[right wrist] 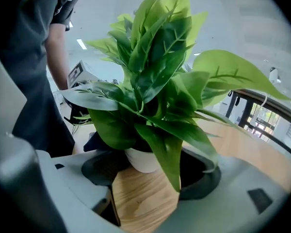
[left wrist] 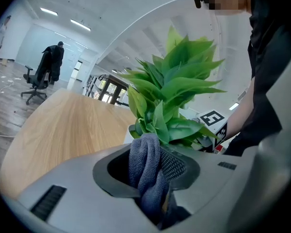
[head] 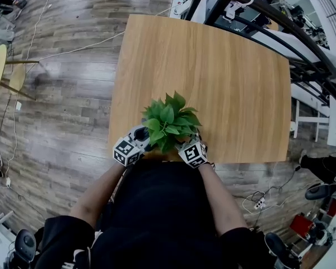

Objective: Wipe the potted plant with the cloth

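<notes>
A small potted plant (head: 169, 122) with broad green leaves stands at the near edge of the wooden table (head: 224, 77). My left gripper (head: 136, 141) is close against the plant's left side, shut on a grey cloth (left wrist: 145, 166) bunched between its jaws. The cloth's top reaches the lowest leaves (left wrist: 170, 125). My right gripper (head: 191, 150) is at the plant's right side and stands open. In the right gripper view the white pot (right wrist: 142, 159) sits between the spread jaws, with leaves (right wrist: 157, 81) hanging over them. I cannot tell whether the jaws touch the pot.
The plant is a few centimetres from the table's near edge (head: 157, 160), right in front of the person's body. A dark railing (head: 280, 21) runs past the table's far right corner. An office chair (left wrist: 37, 84) stands on the wood floor beyond the table.
</notes>
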{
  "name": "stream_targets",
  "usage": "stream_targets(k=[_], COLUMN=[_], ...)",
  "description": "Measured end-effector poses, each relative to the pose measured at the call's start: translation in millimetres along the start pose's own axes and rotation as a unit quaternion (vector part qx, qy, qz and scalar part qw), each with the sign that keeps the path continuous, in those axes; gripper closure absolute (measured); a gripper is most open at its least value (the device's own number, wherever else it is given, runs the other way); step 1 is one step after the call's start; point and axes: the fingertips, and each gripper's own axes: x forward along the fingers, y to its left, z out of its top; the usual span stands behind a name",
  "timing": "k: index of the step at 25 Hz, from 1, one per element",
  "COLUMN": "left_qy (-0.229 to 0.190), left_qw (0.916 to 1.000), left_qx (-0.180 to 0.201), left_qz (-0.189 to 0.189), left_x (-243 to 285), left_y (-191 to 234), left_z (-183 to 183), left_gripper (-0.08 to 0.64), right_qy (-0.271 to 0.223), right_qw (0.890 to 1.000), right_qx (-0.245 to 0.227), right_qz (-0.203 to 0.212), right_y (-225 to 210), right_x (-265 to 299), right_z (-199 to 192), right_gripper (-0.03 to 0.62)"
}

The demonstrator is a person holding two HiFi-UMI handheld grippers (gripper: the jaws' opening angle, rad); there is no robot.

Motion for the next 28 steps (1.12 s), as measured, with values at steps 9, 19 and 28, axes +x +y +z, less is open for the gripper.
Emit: stream_targets(k=[9, 19, 28], left_qy=[-0.002, -0.008, -0.021], left_qw=[0.9998, 0.9996, 0.9992], left_qx=[-0.015, -0.001, -0.02], left_qz=[0.009, 0.029, 0.028], left_x=[-5.6, -10.6, -6.4], left_y=[-8.5, 19.0, 19.2], left_z=[3.4, 20.7, 24.9], left_gripper=[0.422, 0.422, 0.422], right_qy=[0.006, -0.001, 0.0], right_qw=[1.0, 1.0, 0.999], right_qx=[-0.005, -0.004, -0.034], right_qz=[-0.005, -0.001, 0.029], right_y=[2.4, 3.9, 2.7], right_x=[-0.5, -12.1, 4.2], right_z=[0.5, -8.2, 9.0], right_gripper=[0.253, 0.253, 0.253])
